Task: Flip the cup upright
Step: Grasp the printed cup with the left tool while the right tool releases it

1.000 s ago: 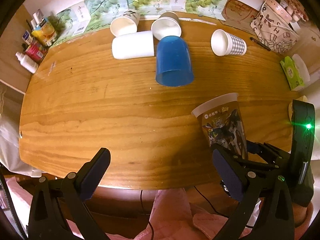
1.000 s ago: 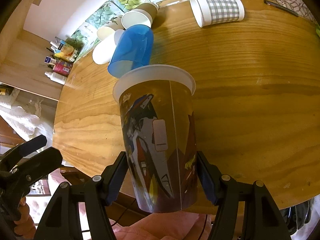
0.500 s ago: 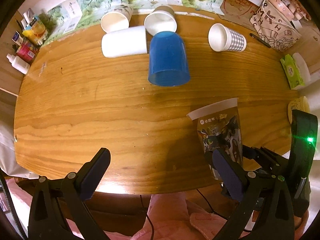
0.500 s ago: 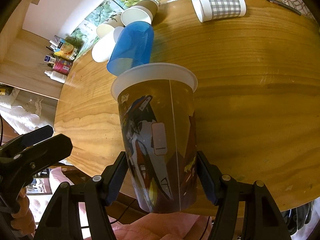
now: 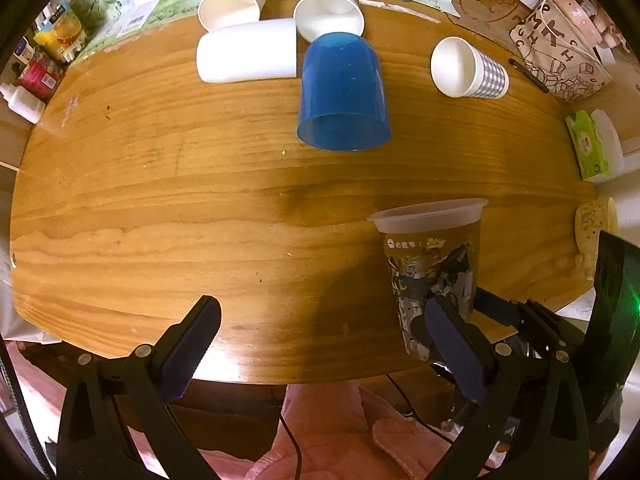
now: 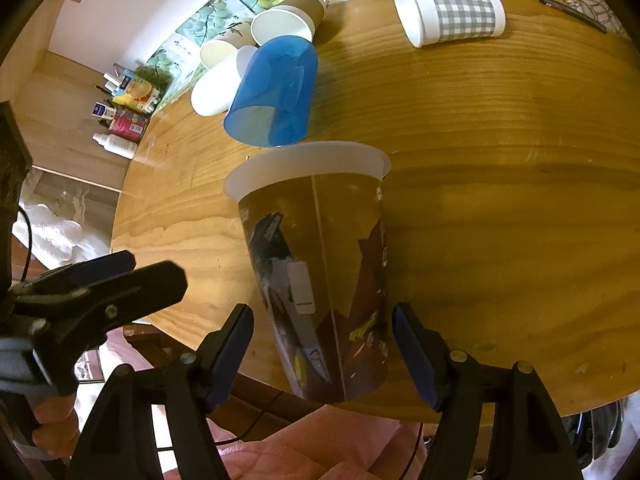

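A printed plastic cup with a white rim (image 6: 320, 280) stands upright, rim up, near the front edge of the wooden table (image 6: 500, 200). My right gripper (image 6: 324, 344) is open, with one finger on each side of the cup and a gap at both sides. The cup also shows in the left wrist view (image 5: 432, 272), at the right. My left gripper (image 5: 320, 344) is open and empty over the front edge, left of the cup.
A blue cup (image 5: 344, 92) lies on its side mid-table. A white cup (image 5: 248, 56), two paper cups (image 5: 332, 12) and a checked cup (image 5: 472, 68) lie behind it. Bottles (image 5: 24, 96) at far left, a bag (image 5: 560, 56) and tissue pack (image 5: 588, 148) at right.
My right gripper's fingers have opened away from the printed cup, which now stands on the table. The left gripper has shifted slightly, staying open.
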Demonstrator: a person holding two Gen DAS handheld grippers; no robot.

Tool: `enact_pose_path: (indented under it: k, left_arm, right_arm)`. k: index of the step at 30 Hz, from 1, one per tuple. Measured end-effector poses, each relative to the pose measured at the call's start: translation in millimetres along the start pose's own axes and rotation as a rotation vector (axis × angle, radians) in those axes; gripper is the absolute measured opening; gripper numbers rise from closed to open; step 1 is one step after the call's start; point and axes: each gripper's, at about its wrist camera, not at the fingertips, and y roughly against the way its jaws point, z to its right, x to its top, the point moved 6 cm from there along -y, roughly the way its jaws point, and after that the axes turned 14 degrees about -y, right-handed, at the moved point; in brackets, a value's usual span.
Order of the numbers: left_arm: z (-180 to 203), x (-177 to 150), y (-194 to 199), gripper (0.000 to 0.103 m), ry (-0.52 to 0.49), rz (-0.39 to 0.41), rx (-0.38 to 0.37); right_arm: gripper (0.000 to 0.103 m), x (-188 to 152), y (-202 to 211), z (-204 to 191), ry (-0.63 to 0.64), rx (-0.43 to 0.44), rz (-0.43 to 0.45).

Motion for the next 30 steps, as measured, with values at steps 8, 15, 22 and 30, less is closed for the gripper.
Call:
enact_pose_path:
  k: [8, 15, 22, 30]
  left_arm:
    - [4.0, 5.6, -8.0, 0.102, 0.046, -0.014, -0.085]
    - [12.7, 9.2, -19.6, 0.102, 0.107, -0.029, -0.232]
    - [16.1, 15.6, -33.1, 0.102, 0.142, -0.036, -0.275]
    - [17.2, 20.5, -49.3, 0.102, 0.188, -0.055, -0.282]
  right_arm:
    - [0.075, -10.4, 0.8, -1.5, 0.005, 0.019, -0.022]
    - [0.075, -17.3, 11.2, 3.1, 0.012, 0.013, -0.01]
    - [0.075, -25.4, 20.6, 15.2, 0.004, -0.009, -0.013]
    - [0.075, -36.9, 28.0, 26.1, -0.004, -0.02, -0.03]
